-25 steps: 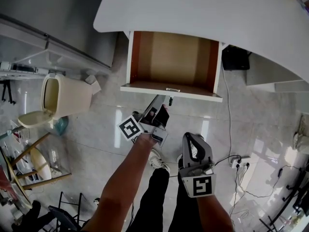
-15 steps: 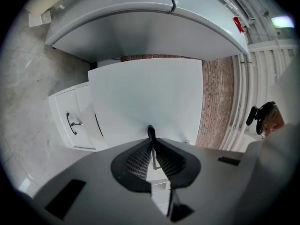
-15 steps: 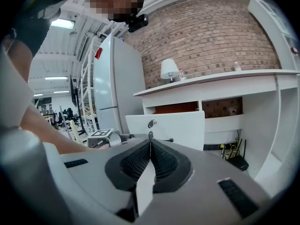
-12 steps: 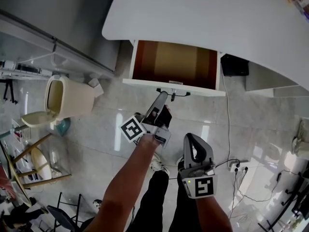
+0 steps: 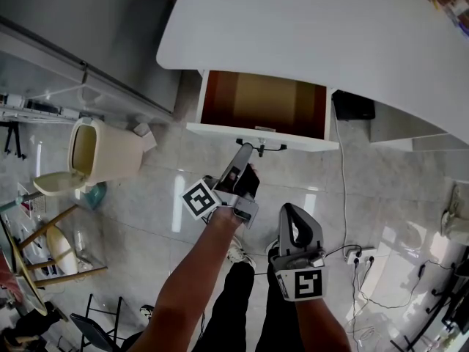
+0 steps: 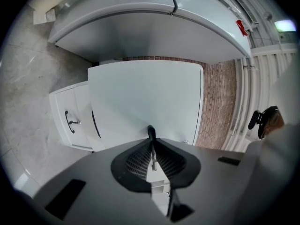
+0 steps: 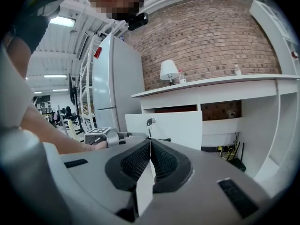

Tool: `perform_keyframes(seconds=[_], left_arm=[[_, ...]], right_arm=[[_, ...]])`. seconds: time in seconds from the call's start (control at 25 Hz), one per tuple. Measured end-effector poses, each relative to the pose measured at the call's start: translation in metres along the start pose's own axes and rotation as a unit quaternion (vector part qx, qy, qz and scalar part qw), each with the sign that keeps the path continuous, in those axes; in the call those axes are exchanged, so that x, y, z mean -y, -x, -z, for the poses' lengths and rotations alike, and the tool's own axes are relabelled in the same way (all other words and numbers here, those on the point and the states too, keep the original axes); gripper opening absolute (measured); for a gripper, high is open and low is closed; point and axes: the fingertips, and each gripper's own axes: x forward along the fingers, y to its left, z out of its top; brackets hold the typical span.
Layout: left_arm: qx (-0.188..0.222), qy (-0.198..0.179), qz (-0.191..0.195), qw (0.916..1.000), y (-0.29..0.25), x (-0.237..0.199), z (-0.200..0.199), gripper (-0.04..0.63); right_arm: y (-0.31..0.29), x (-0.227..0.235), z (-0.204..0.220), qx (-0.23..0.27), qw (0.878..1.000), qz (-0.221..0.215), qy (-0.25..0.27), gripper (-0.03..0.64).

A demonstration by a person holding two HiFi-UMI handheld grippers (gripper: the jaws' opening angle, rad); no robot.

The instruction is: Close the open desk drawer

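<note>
The white desk [image 5: 330, 35] has its drawer [image 5: 220, 128] partly out, showing a brown inside. A black bar handle [image 5: 264, 147] sits on the drawer's white front [image 6: 145, 97]. My left gripper [image 5: 245, 149] points level at that front, its jaws closed on the left end of the handle [image 6: 151, 130]. My right gripper [image 5: 290, 211] hangs lower and nearer to me, apart from the drawer, shut with nothing between its pads. In the right gripper view the drawer front [image 7: 183, 125] stands ahead, with the left gripper [image 7: 105, 136] at its left.
A cream waste bin [image 5: 99, 149] stands left of the desk. A power strip [image 5: 363, 251] and cables lie on the tiled floor at the right. A side cabinet with its own handle [image 6: 70, 121] is beside the drawer. My legs and shoes [image 5: 236, 249] are below the grippers.
The drawer has slid further under the desk top, so less of its brown inside shows. My left gripper moved toward the desk with it. The right gripper stayed put.
</note>
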Motion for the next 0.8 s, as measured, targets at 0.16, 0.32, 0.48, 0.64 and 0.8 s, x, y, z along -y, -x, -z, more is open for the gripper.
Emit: perform_keyframes(seconds=[0.16, 0.32, 0.48, 0.64, 0.8], left_arm=[[-0.002, -0.002, -0.003, 1.0, 0.0, 0.0, 0.0, 0.032], [0.007, -0.002, -0.002, 1.0, -0.002, -0.001, -0.002, 0.032], [0.003, -0.008, -0.006, 0.9999, -0.017, -0.008, -0.008, 0.034], [0.002, -0.004, -0.005, 1.0, -0.019, -0.002, -0.008, 0.034], [-0.003, -0.006, -0.005, 1.0, -0.029, -0.005, -0.013, 0.034]], right_arm=[[-0.002, -0.002, -0.003, 0.002, 1.0, 0.007, -0.005, 0.026], [-0.007, 0.004, -0.007, 0.009, 1.0, 0.012, -0.007, 0.026], [-0.022, 0.018, -0.008, 0.005, 1.0, 0.016, -0.008, 0.026], [-0.023, 0.019, -0.017, 0.013, 1.0, 0.022, 0.0, 0.026], [-0.039, 0.025, -0.019, 0.009, 1.0, 0.014, 0.006, 0.026]])
